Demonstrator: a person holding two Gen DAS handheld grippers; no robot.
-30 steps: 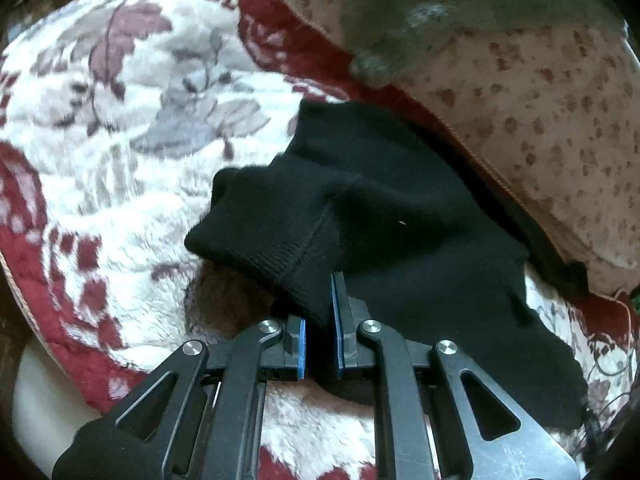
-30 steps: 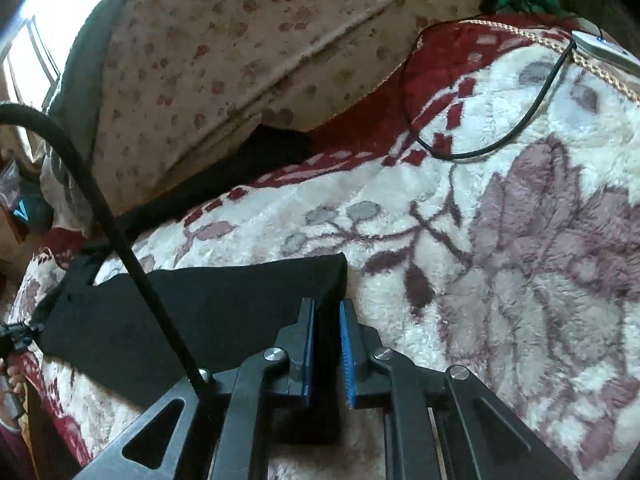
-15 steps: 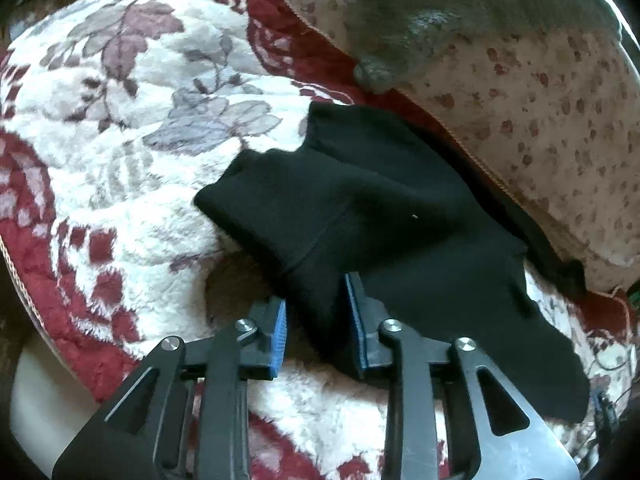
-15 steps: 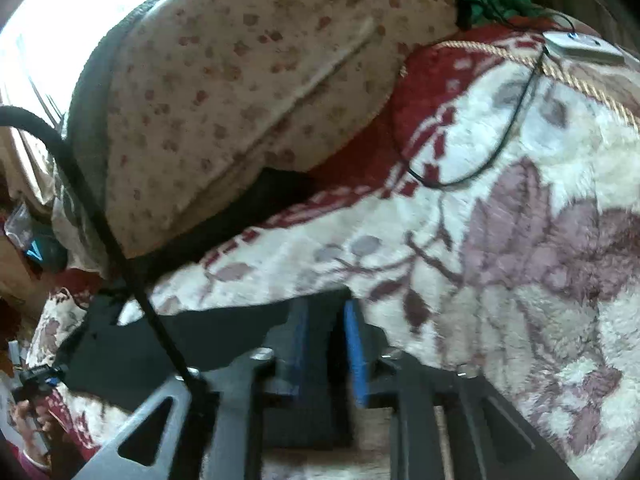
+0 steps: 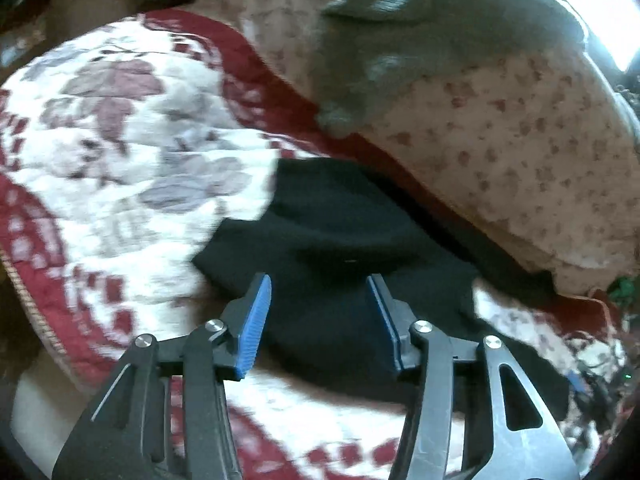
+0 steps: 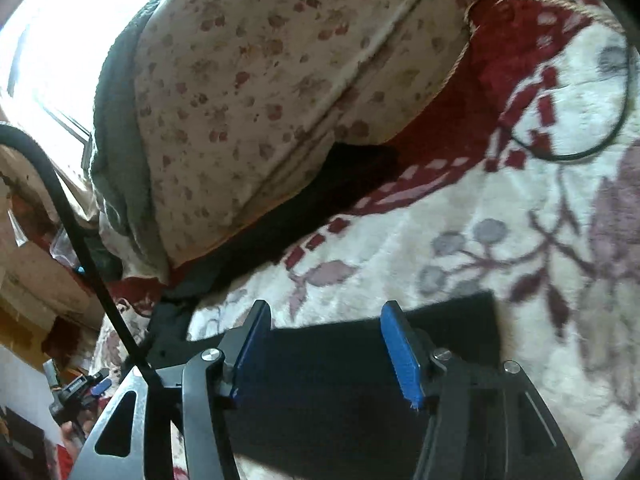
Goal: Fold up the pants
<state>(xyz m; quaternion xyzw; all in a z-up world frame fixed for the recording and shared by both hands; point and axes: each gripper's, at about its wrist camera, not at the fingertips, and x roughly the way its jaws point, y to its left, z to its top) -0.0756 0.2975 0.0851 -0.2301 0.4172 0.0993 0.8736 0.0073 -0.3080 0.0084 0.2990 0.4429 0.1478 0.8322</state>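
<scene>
Both tongs (image 5: 318,312) (image 6: 326,340) released blurred black pants (image 5: 332,220).

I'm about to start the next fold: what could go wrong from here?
1. Both grippers, left and right, have open jaws, so the pants lie loose on the fluffy blanket and the fold may relax.
2. The cable lying on the blanket could snag.

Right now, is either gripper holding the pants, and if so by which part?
Nothing is held. The left gripper and the right gripper are both open above the black pants, which lie on the blanket.
</scene>
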